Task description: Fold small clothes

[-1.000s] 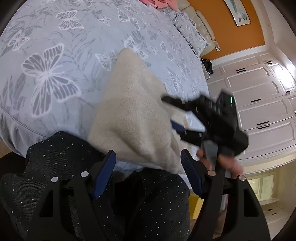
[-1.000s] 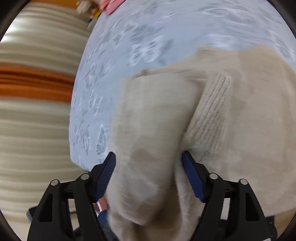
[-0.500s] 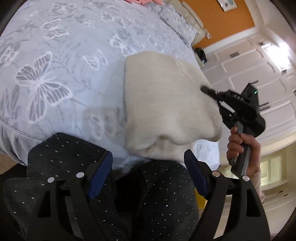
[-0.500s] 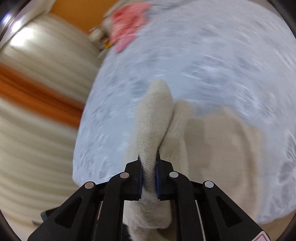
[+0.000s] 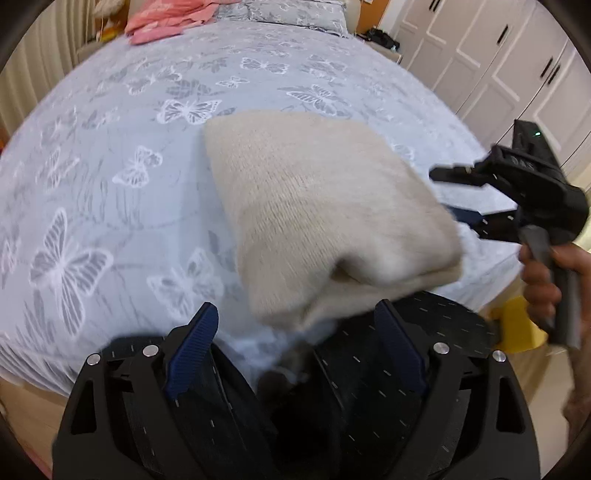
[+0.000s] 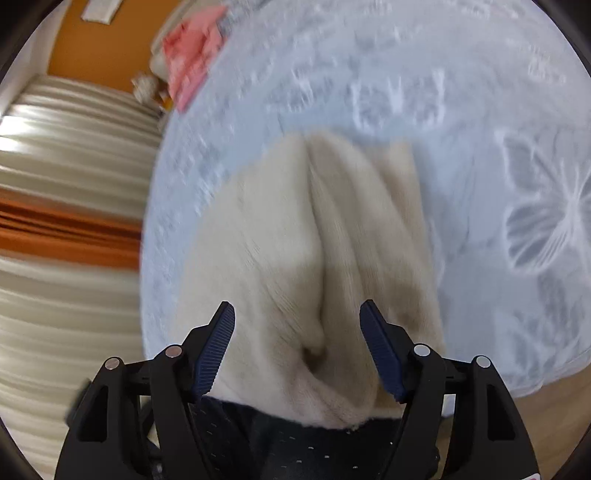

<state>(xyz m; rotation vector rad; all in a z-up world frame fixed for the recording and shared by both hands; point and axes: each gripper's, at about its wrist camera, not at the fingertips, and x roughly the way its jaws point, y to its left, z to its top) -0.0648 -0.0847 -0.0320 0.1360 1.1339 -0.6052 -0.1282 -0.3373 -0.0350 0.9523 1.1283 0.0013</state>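
A beige knit sweater [image 5: 317, 206] lies folded in a thick bundle near the front edge of the bed [image 5: 110, 166]. My left gripper [image 5: 295, 332] hovers just short of the bundle's near edge. Its jaws are opening and its pads touch nothing. A hand [image 5: 543, 280] holds my right gripper [image 5: 447, 194] at the bundle's right side. In the right wrist view, the right gripper [image 6: 295, 314] has its jaws opening, and a raised fold of the sweater [image 6: 295, 240] lies between the pads without being pressed.
The bed's grey butterfly sheet [image 6: 480, 147] spreads around the sweater. A pink garment [image 5: 166, 22] lies at the far end. Dark dotted cloth [image 5: 369, 406] sits below the bed's near edge under both grippers. White wardrobe doors [image 5: 498, 74] stand on the right, a striped curtain [image 6: 55, 184] beyond.
Half a second ago the right gripper was shut on a fold of the sweater; it has now let go and opened. The left gripper's view has swung round, with its jaws a little wider.
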